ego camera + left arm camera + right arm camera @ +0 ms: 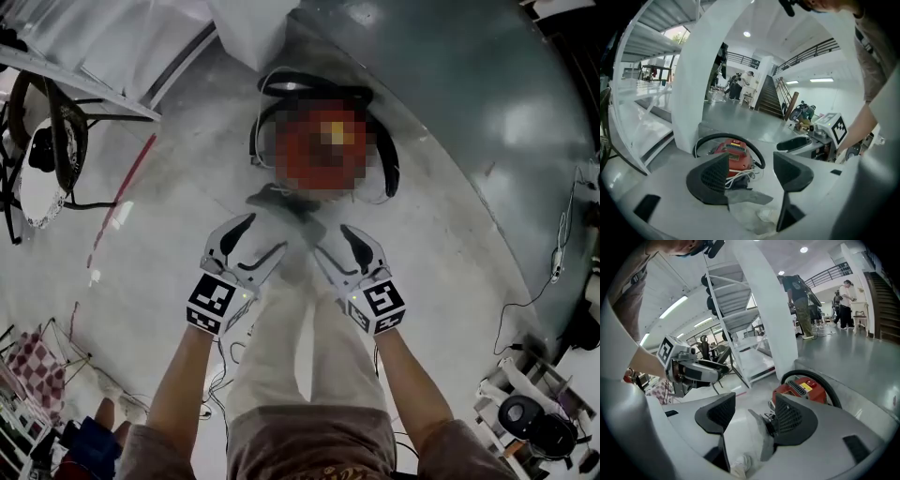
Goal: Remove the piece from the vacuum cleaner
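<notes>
A red vacuum cleaner (733, 157) sits on the grey floor with a black hose (389, 164) looped round it; in the head view a mosaic patch covers its body. White cord and a flat grey piece (746, 196) lie at its near side. My left gripper (265, 234) and right gripper (330, 239) hang side by side above the floor, short of the vacuum and pointing at it. The left gripper (751, 171) is open, with nothing between its black pads. The right gripper (754, 416) is open too, and the vacuum (801, 390) shows beyond it.
A white column (253, 33) rises just behind the vacuum, with a white metal rack (84, 56) and a black tyre (66, 141) to the left. Dark glossy floor (469, 112) spreads right. Cables and black gear (530, 422) lie at lower right. People (738, 84) stand far off.
</notes>
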Demonstrator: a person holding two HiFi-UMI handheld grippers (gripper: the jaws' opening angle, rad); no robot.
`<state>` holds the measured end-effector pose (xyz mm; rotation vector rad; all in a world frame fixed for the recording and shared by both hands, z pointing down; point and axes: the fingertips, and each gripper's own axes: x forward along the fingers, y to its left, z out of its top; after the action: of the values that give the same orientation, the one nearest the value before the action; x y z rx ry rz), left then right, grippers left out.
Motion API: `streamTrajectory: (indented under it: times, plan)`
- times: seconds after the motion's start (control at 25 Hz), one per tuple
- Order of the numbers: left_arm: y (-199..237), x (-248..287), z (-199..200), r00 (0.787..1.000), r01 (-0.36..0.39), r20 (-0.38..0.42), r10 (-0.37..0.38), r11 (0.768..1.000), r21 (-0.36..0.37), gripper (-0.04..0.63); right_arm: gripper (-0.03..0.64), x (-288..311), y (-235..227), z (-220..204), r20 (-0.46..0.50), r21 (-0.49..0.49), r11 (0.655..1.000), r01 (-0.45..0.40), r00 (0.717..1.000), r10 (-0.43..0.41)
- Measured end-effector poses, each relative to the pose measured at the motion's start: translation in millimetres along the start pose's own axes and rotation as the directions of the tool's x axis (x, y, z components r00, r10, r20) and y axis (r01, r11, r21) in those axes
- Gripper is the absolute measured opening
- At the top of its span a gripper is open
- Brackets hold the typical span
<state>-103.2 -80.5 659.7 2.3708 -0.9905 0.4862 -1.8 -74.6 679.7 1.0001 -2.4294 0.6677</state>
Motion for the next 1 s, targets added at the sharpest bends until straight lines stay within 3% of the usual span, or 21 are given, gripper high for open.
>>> streamTrajectory:
  times: [0.28, 0.48, 0.68, 0.84, 1.0]
  plan:
    - [18.4, 63.1, -90.0, 0.991, 0.053, -0.125, -0.056, 0.998, -0.032, 0.275, 0.236, 54.2, -12.9, -89.6, -0.102, 0.01, 1.0, -0.004, 0.995, 0.005]
    - [32.2, 103.9, -132.3, 0.972, 0.122, -0.206, -0.11, 0.991, 0.049, 0.279, 0.236, 86.9, -22.3, -136.6, -0.151, 0.014, 1.0, 0.01, 0.988, -0.008]
    - [38.9, 136.0, -166.0, 0.935, 0.224, -0.314, -0.166, 0.962, 0.158, 0.282, 0.236, 111.7, -28.6, -175.2, -0.225, -0.009, 1.0, 0.008, 0.974, -0.01]
    - [43.2, 150.7, -183.5, 0.902, 0.282, -0.386, -0.19, 0.939, 0.196, 0.284, 0.236, 125.4, -33.4, -196.7, -0.272, -0.012, 1.0, 0.004, 0.962, -0.007]
    - [41.5, 158.8, -198.4, 0.849, 0.376, -0.482, -0.217, 0.889, 0.261, 0.288, 0.235, 131.2, -40.8, -207.6, -0.3, -0.005, 1.0, 0.002, 0.954, -0.003]
